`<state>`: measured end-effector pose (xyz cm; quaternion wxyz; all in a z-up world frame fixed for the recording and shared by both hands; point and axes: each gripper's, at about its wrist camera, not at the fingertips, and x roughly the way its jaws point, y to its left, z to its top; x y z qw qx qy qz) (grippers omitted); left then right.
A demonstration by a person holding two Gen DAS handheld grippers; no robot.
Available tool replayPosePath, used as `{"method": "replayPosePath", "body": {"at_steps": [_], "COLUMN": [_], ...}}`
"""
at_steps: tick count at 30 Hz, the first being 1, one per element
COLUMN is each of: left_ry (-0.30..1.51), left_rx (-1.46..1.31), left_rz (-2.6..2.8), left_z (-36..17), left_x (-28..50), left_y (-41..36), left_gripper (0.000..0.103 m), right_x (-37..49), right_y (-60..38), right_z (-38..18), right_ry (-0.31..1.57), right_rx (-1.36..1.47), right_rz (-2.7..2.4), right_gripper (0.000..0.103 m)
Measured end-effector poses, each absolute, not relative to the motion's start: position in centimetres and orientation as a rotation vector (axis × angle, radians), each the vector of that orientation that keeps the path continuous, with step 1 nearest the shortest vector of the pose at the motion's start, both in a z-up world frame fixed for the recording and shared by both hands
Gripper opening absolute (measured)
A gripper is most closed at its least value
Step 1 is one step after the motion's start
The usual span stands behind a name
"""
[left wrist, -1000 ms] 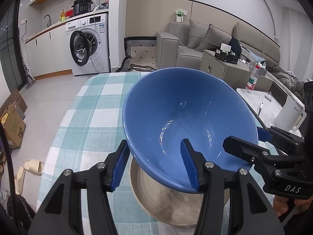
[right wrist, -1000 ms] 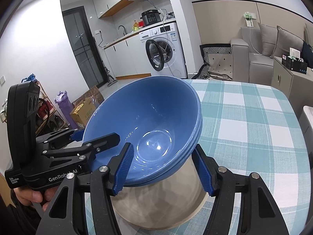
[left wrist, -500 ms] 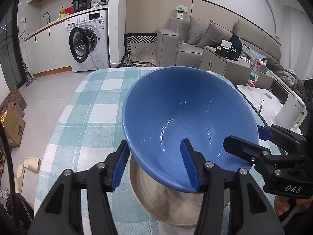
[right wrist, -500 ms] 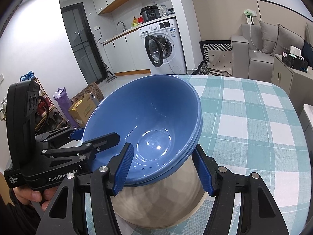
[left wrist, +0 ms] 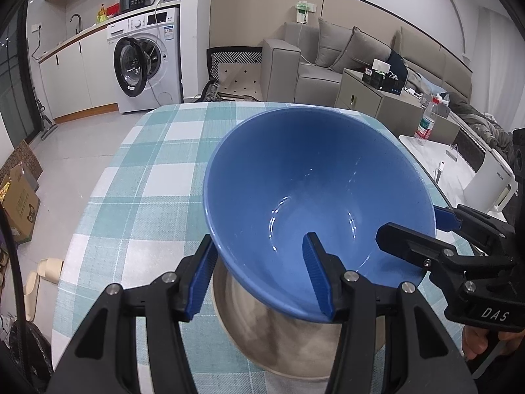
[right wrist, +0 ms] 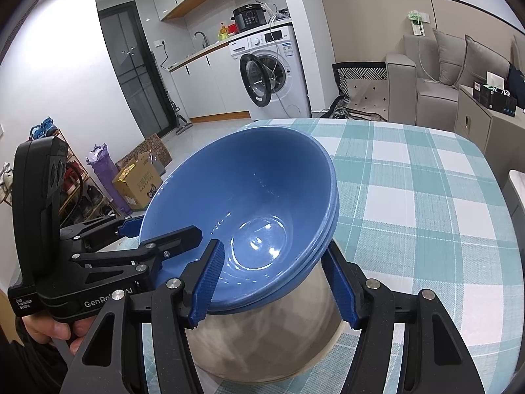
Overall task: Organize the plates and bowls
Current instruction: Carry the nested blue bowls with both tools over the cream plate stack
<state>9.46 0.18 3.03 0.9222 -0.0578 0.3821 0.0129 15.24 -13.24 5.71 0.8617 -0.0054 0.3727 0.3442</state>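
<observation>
A stack of nested blue bowls (left wrist: 311, 180) (right wrist: 256, 190) hangs tilted just over a beige bowl (left wrist: 279, 338) (right wrist: 262, 338) that stands on the checked table (left wrist: 147, 180). My left gripper (left wrist: 259, 239) is shut on the stack's near wall, one pad inside and one outside. From the opposite side my right gripper (right wrist: 272, 246) is shut on the wall the same way. Each gripper shows in the other's view: the right gripper (left wrist: 410, 223) at the right, the left gripper (right wrist: 160, 228) at the left. The blue stack hides most of the beige bowl.
A white kettle (left wrist: 489, 184) and a water bottle (left wrist: 425, 124) stand on a white surface to the right of the table. Beyond the table's far edge are a washing machine (left wrist: 147, 65) and a sofa (left wrist: 328, 55). Cardboard boxes (right wrist: 137, 184) lie on the floor.
Both grippers keep the same hold on the blue bowls. The views have shifted only slightly, with a little more floor showing beyond the table.
</observation>
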Motion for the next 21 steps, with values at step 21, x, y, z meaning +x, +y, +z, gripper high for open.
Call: {"method": "replayPosePath", "body": {"at_steps": [21], "left_ry": [0.778], "left_rx": [-0.085], "left_rz": [0.017], "left_z": [2.98], "left_x": [9.43], "left_y": [-0.37], "left_gripper": [0.061], "right_x": [15.30], "right_y": [-13.56], "right_z": [5.47], "right_ry": [0.793], "right_rx": [-0.006], "right_rz": [0.728], "right_gripper": [0.073]}}
